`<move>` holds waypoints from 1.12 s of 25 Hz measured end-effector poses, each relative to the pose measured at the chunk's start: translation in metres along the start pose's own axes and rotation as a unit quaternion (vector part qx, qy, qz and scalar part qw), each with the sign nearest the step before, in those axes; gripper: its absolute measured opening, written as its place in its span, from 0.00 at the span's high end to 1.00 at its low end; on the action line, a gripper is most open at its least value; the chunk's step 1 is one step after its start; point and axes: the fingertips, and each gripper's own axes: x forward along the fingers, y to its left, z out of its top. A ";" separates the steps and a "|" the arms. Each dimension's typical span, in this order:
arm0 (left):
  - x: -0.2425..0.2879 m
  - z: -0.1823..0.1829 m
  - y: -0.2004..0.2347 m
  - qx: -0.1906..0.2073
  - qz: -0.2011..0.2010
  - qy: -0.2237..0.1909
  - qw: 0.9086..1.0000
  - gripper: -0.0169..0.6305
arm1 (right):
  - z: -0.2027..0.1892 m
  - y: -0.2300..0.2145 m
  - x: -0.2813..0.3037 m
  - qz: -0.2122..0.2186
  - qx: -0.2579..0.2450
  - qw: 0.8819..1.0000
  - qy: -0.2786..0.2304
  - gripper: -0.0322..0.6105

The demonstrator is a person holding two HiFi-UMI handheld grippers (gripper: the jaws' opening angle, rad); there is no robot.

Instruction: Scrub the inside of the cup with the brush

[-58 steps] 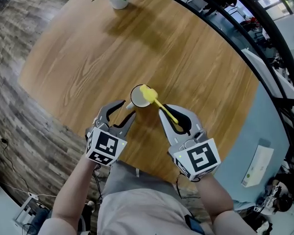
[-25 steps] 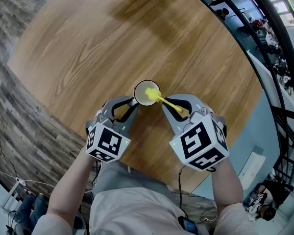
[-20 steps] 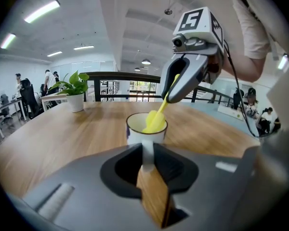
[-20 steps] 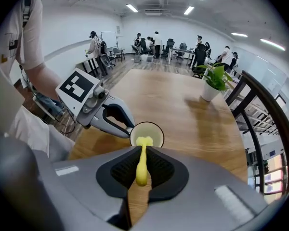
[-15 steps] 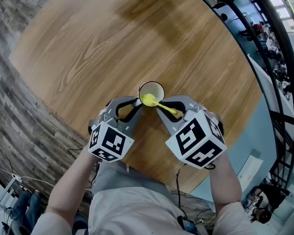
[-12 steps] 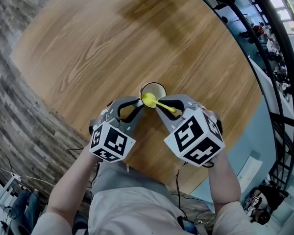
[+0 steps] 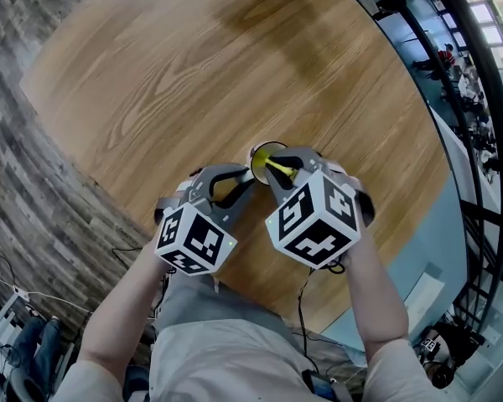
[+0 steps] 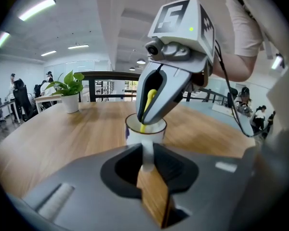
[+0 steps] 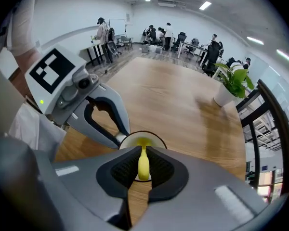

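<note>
The cup (image 7: 260, 150) stands on the table (image 7: 176, 74) near its 6 o'clock edge. The left gripper (image 8: 146, 153), at the cup's 7 o'clock, is nearly closed, pinching the cup's handle. The right gripper (image 9: 143, 154), at 5 o'clock, clamps the brush (image 9: 143, 166), whose head dips inside the cup.

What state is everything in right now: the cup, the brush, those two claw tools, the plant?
cup: upright on the table, brush inside.
brush: head down in the cup.
left gripper: shut on the cup's handle.
right gripper: shut on the brush's handle.
potted plant: upright, far across the table.
</note>
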 end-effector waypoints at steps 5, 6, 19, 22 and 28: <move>0.000 -0.001 0.001 -0.035 -0.001 -0.001 0.999 0.87 | -0.003 -0.008 0.003 -0.023 0.000 1.000 0.011 0.89; 0.000 -0.001 0.001 -0.039 0.001 0.001 0.999 0.87 | -0.005 -0.009 0.002 -0.026 0.001 1.000 0.016 0.89; -0.001 -0.002 0.002 -0.087 0.009 0.009 0.996 0.86 | -0.027 0.007 -0.009 0.022 -0.008 0.996 0.089 0.90; -0.001 -0.001 0.003 -0.092 0.009 0.008 0.996 0.86 | -0.021 0.016 -0.009 0.041 -0.003 0.996 0.083 0.90; -0.002 0.003 0.001 -0.069 0.012 0.012 0.998 0.87 | -0.004 0.020 -0.007 0.043 0.012 0.998 0.049 0.90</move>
